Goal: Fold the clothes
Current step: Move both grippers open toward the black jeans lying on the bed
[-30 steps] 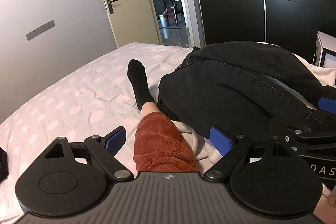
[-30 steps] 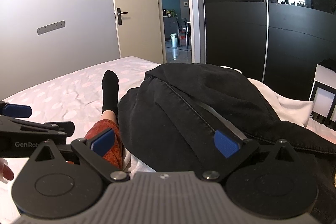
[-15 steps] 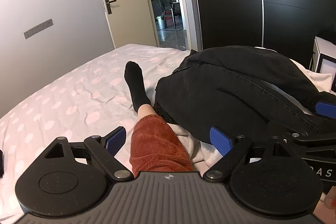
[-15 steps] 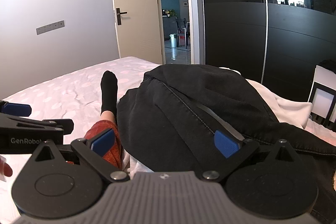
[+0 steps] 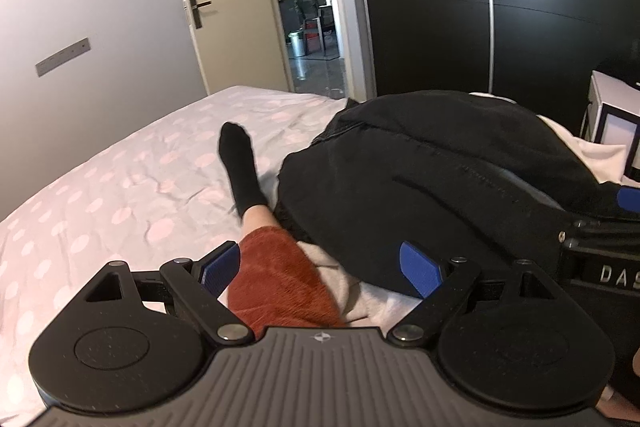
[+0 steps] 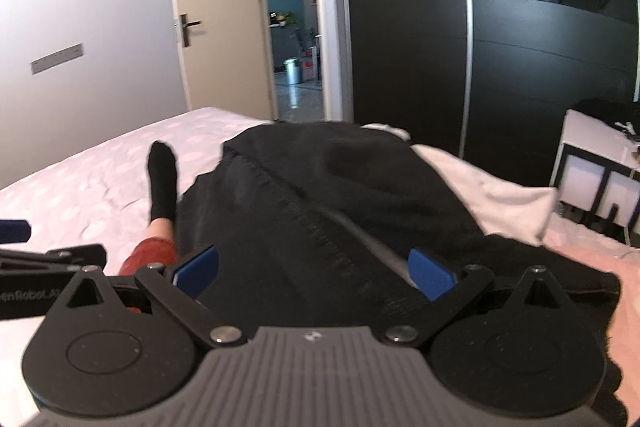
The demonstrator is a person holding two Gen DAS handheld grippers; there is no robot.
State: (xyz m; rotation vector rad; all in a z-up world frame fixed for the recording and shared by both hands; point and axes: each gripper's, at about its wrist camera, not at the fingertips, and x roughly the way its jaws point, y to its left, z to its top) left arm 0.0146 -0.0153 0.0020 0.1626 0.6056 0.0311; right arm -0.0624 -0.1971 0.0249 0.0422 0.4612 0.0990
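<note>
White capitals "DAS" are showing on the black body of the right gripper [image 5: 600, 227], at the right edge of the left wrist view and cut off by the frame. In the right wrist view, pale letters "enRobot.A" are showing on the black body of the left gripper [image 6: 24, 259], at the far left edge and cut off at both ends. A small compass-like emblem is sitting on each gripper's grey ribbed housing. Nothing else is reading clearly.
</note>
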